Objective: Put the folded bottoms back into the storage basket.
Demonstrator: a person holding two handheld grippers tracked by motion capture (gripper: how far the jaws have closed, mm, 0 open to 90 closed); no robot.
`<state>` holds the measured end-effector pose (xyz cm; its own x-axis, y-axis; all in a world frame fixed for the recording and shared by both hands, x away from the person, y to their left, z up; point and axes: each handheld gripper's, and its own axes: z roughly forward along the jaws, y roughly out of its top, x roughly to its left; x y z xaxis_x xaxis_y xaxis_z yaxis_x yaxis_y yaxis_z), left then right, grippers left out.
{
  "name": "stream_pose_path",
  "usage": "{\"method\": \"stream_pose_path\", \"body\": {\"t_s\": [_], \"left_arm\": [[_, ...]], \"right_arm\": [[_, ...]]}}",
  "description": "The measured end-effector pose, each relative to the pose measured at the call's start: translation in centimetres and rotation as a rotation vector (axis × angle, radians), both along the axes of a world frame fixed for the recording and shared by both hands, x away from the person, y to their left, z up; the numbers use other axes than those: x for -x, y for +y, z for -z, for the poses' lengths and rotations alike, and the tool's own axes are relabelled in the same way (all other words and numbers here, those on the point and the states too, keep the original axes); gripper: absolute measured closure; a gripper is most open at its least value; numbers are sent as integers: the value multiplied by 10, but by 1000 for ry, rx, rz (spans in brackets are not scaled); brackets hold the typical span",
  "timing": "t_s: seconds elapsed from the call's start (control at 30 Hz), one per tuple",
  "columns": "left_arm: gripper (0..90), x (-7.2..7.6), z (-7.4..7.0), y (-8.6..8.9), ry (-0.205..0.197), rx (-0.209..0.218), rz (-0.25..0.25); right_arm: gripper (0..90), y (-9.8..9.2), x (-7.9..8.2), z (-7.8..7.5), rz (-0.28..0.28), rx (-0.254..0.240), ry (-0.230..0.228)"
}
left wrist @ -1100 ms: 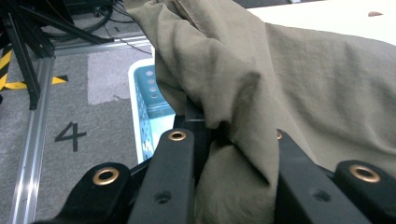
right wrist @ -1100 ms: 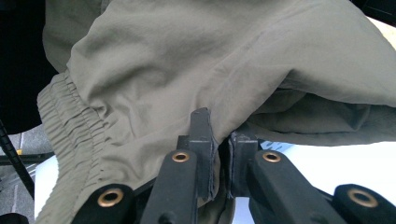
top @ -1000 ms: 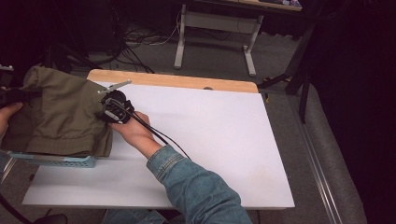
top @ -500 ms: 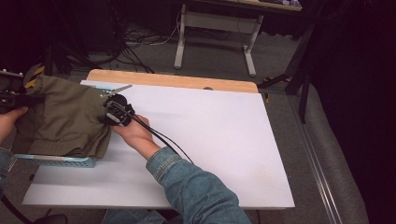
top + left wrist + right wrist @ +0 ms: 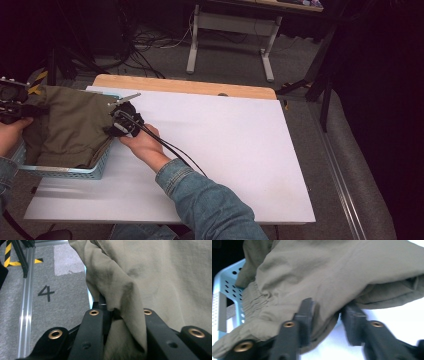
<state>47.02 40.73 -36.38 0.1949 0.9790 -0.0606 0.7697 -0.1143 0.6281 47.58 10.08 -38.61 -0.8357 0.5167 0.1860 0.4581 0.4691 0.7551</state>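
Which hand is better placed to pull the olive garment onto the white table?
Right. Its tongs grip the garment at the edge beside the bare table; the left tongs hold the far side, over the basket.

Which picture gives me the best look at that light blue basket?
The high view: the blue basket sits at the table's left edge with its perforated front wall visible under the olive garment. The right gripper view catches one corner; the left gripper view, a thin pale edge beside the cloth.

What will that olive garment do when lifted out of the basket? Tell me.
The olive garment will probably sag and drape: it already folds limply around the left claw. Likely light, thin cloth. Its edge may drag on the blue basket.
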Motion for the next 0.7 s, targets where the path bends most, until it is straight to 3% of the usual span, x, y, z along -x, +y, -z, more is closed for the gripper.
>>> {"method": "stream_pose_path", "body": {"t_s": [0.07, 0.13, 0.23, 0.3, 0.37, 0.6, 0.7], "left_arm": [[785, -1, 2, -1, -1, -19, 4], [700, -2, 3, 1, -12, -27, -4], [540, 0, -1, 5, -39, 8, -43], [446, 2, -5, 8, -59, 37, -34], [424, 5, -9, 5, -73, 50, -25], [377, 11, -22, -15, -131, 63, 76], [378, 12, -28, -27, -162, 94, 121]], "right_arm": [[474, -3, -1, -2, 0, 1, -13], [400, -8, 1, -5, 15, -5, -44], [338, -15, 3, -10, 10, -7, -70], [317, -20, 4, -13, 11, -10, -74], [308, -25, 5, -16, 4, -6, -86], [319, -53, 9, -28, 8, -27, -115], [462, -72, 13, -32, 7, -35, -129]]}}
